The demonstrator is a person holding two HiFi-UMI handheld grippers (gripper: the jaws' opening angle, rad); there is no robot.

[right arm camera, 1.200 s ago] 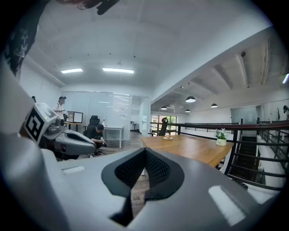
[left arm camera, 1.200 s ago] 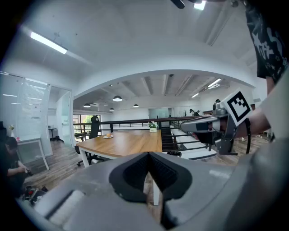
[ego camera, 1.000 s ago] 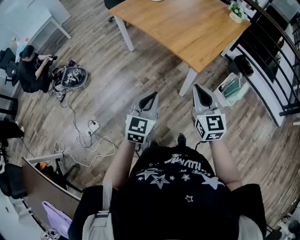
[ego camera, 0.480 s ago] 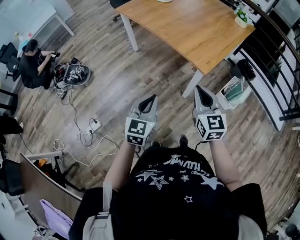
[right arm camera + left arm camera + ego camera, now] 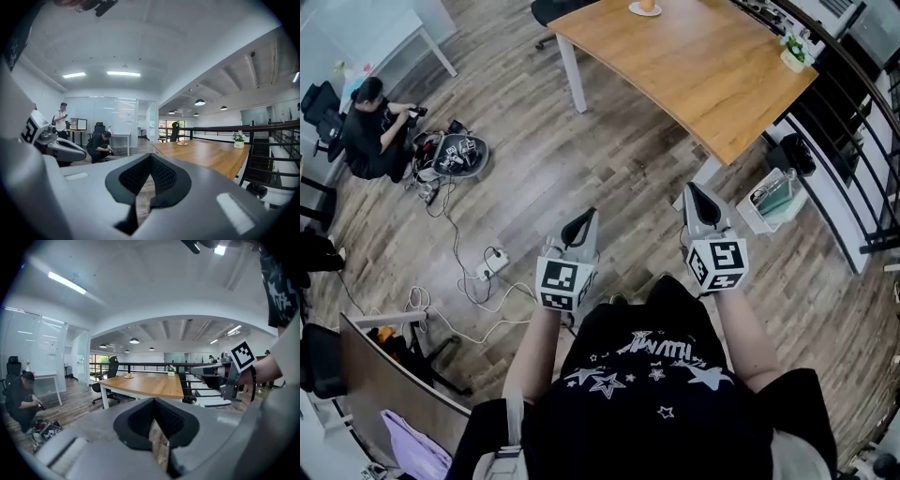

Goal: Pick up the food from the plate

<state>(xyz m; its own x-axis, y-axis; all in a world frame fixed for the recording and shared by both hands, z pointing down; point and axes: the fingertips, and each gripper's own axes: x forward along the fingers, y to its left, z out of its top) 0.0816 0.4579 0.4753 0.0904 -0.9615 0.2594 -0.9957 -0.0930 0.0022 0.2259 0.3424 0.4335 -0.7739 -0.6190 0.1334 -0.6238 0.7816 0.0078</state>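
Left gripper (image 5: 581,223): held low at our 11 o'clock over the wood-plank floor (image 5: 581,150). In its own view (image 5: 154,401) we see the jaws pressed together at the tips with nothing between them.
Right gripper (image 5: 692,192): at our 1 o'clock, level with the left one and apart from it. Its own view (image 5: 150,157) shows the jaws closed and empty.
White power strip with trailing cable (image 5: 487,262): on the floor at 9 o'clock.
White open bin (image 5: 766,197): on the floor at 2 o'clock, beside the black metal railing (image 5: 853,141).
Long light-wood table with white legs (image 5: 694,66): ahead at 12 to 1 o'clock, well apart from both grippers.
Small potted plant (image 5: 794,54): on the table's edge nearest the railing, at 1 o'clock.
Small white plate with a round orange-brown piece of food (image 5: 645,7): at the table's far end, 12 o'clock. We find the food lying on the plate, untouched.
Person in black crouching over gear (image 5: 370,131): on the floor at 10 o'clock.
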